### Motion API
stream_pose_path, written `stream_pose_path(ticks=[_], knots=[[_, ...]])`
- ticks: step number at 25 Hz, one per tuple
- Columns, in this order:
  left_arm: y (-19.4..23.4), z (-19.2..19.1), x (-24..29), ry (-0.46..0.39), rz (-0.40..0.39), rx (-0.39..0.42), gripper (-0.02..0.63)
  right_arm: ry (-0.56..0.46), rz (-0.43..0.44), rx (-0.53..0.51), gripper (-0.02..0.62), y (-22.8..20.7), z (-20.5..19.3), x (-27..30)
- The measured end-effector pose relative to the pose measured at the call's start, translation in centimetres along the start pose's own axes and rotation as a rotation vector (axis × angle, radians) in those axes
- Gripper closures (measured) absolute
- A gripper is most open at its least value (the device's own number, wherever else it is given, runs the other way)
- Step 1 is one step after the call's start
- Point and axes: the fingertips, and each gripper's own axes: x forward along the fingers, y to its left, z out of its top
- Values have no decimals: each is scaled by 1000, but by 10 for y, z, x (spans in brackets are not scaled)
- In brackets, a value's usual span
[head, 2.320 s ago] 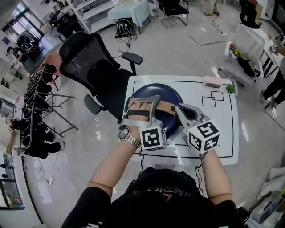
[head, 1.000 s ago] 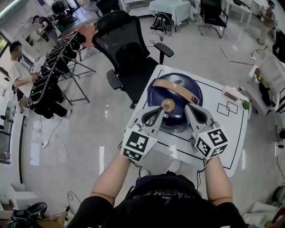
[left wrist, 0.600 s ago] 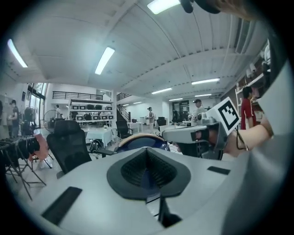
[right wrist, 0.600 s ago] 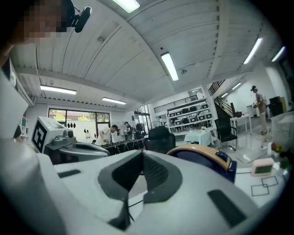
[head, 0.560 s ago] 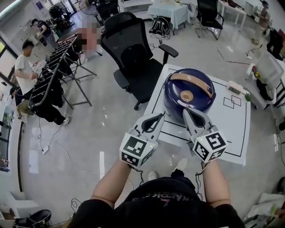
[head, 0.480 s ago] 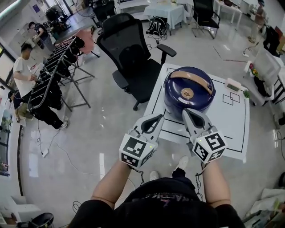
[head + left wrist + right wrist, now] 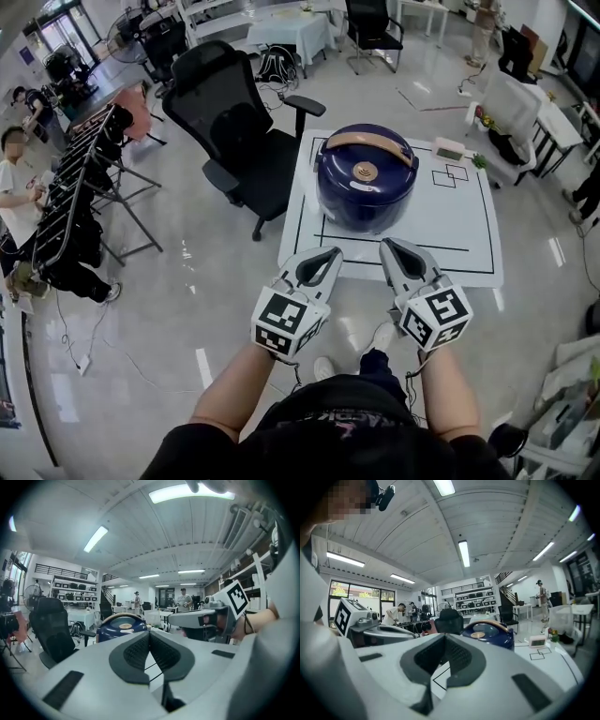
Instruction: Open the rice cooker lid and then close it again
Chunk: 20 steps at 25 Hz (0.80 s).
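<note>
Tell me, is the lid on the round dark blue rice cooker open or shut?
Shut: the lid lies flat on the dark blue rice cooker with no gap showing.

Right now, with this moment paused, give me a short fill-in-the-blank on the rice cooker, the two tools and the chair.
1. The rice cooker stands on the white table with its lid ____.
2. The left tool and the right tool, jaws together, hold ____.
3. In the head view, the black office chair stands at the table's ____ side.

Missing words: closed; nothing; left.
</note>
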Motion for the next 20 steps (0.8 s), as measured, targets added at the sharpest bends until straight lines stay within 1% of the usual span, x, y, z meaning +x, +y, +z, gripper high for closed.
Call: stream_pose_path(ticks=[4,7,11,14,20], knots=[[-18,5,1,-15,-43,15,603,-13,-43,-12,594,-3,7,-18],[-28,13,0,-33,-55,31,603,-20,-60,-24,594,-5,12,-30],[-37,20,3,-53,-42,28,603,-25,-65,-40,594,-9,19,-43],[-43,22,6,-54,-30,11,603,-31,-62,-47,594,-13,24,-52],[-53,24,14,-47,-18,19,603,-37,-57,-40,594,-24,24,-61]])
